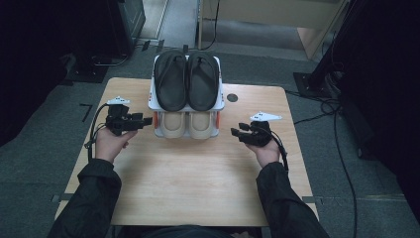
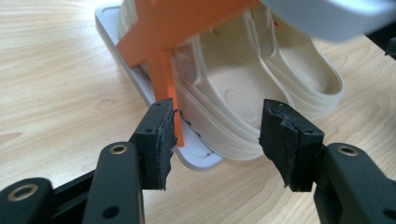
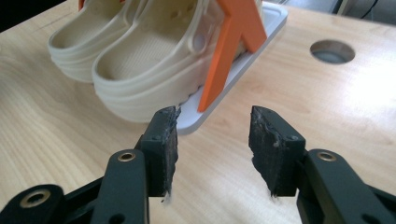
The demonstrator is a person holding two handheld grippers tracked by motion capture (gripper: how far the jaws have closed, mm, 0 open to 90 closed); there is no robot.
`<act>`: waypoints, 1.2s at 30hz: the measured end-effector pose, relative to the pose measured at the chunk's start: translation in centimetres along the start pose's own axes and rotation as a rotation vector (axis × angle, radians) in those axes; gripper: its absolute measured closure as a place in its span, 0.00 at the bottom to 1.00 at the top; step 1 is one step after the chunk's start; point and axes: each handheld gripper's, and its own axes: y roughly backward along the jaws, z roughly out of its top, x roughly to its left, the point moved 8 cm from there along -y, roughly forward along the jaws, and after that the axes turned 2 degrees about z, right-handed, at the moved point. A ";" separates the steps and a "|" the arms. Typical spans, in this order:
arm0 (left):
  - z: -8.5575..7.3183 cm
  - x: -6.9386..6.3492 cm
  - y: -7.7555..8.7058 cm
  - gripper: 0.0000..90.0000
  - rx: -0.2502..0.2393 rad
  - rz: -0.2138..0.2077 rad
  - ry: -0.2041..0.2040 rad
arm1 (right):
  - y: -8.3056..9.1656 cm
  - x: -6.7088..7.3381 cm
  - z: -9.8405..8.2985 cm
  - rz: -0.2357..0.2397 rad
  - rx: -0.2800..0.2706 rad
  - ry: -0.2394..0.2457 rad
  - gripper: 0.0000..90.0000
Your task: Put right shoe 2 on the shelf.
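Note:
A white two-tier shoe rack (image 1: 221, 101) with orange side supports (image 3: 233, 46) stands at the back middle of the wooden table. A pair of black sandals (image 1: 186, 79) lies on its top shelf. A pair of cream clogs (image 1: 186, 124) sits on the bottom plate (image 2: 196, 156). My left gripper (image 1: 147, 120) is just left of the rack's front and points at it, open with nothing between the jaws (image 2: 217, 123). My right gripper (image 1: 235, 133) is just right of the rack, also open and holding nothing (image 3: 215, 128). Both pairs of jaws face the clogs (image 3: 140, 70) from a short distance.
A round hole (image 1: 232, 97) is cut in the table top right of the rack. Bare wood (image 1: 198, 178) stretches from the rack to the near edge. Cables (image 1: 341, 148) run on the grey floor to the right, and dark stands flank the table.

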 end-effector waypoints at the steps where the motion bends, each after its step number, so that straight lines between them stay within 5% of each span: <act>1: -0.5 -0.4 -0.1 0.50 0.001 -0.006 -0.005 | 0.0 0.1 -0.2 0.000 -0.006 -0.003 0.58; 7: -2.0 -1.4 -0.6 0.46 0.022 -0.031 -0.036 | -0.1 1.2 -1.7 0.029 0.008 0.015 0.53; 14: -3.7 -2.6 -0.9 0.45 0.034 -0.045 -0.121 | -0.1 2.9 -2.1 0.064 0.020 0.043 0.48; 36: -4.1 -3.0 -2.1 0.43 0.042 -0.085 -0.114 | -1.0 3.3 -2.0 0.084 0.025 0.063 0.46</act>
